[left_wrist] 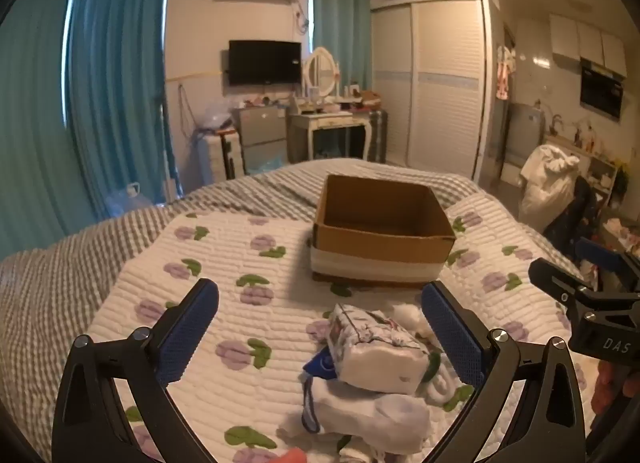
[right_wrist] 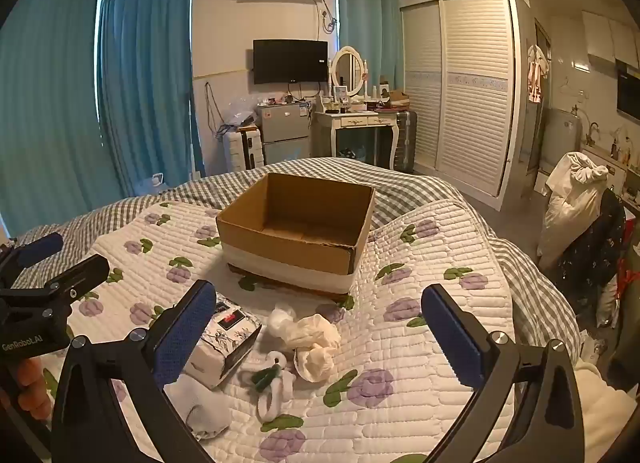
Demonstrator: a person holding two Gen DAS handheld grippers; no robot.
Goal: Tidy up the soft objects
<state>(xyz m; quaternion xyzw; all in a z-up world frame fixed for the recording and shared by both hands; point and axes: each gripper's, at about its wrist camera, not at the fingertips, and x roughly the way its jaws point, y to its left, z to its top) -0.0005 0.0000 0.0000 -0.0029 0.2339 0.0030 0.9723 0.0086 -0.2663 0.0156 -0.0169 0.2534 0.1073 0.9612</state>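
An open, empty cardboard box [left_wrist: 384,231] [right_wrist: 296,231] stands on the flowered quilt [left_wrist: 240,247] [right_wrist: 440,255]. In front of it lies a pile of soft items: a printed tissue pack [left_wrist: 376,347] [right_wrist: 224,343], a white sock [left_wrist: 376,415] [right_wrist: 200,403], a crumpled cream cloth [right_wrist: 316,343] and a white-and-green ring toy [right_wrist: 272,383]. My left gripper [left_wrist: 320,339] is open above the quilt, with the tissue pack between its pads. My right gripper [right_wrist: 316,339] is open and empty over the cream cloth. Each gripper shows at the edge of the other's view.
The quilt lies on a grey checked bedspread [right_wrist: 400,187]. Beyond the bed stand a small fridge [right_wrist: 284,131], a dressing table [right_wrist: 360,123] and a white wardrobe [right_wrist: 460,83]. A chair with white laundry [right_wrist: 576,199] stands to the right of the bed.
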